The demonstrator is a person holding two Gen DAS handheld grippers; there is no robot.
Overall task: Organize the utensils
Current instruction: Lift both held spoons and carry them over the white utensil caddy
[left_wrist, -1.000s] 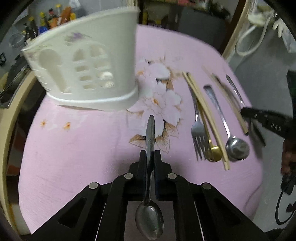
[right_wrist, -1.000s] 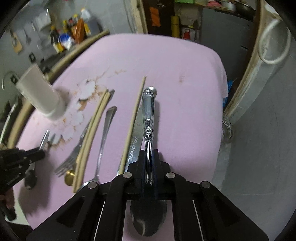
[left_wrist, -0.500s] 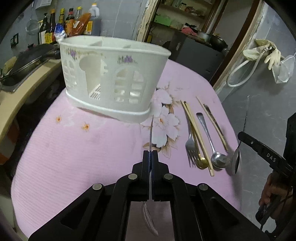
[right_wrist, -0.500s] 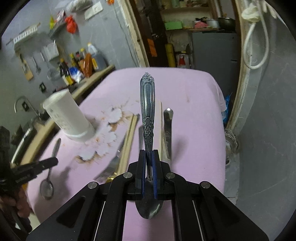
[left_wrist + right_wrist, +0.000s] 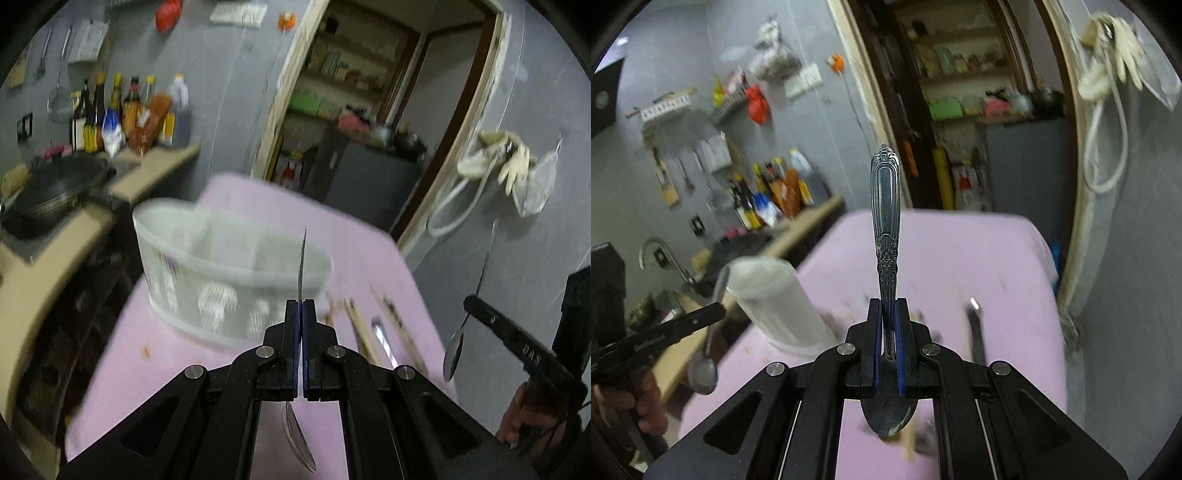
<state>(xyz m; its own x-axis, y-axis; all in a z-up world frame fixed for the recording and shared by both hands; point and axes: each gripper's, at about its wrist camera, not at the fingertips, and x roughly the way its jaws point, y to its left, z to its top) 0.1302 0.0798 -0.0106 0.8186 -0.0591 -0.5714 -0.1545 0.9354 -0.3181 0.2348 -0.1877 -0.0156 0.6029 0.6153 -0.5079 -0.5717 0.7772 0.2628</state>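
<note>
the left gripper (image 5: 300, 314) is clamped on a plain spoon (image 5: 302, 266) and the right gripper (image 5: 888, 314) on an ornate-handled spoon (image 5: 885, 206), both held in the air above the pink-covered table (image 5: 177, 362), handles up; the white utensil caddy (image 5: 221, 266) stands near the table's far-left edge.

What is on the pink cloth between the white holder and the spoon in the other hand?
In the left wrist view, chopsticks and a spoon handle lie between the white holder and that hanging spoon, though blurred.
</note>
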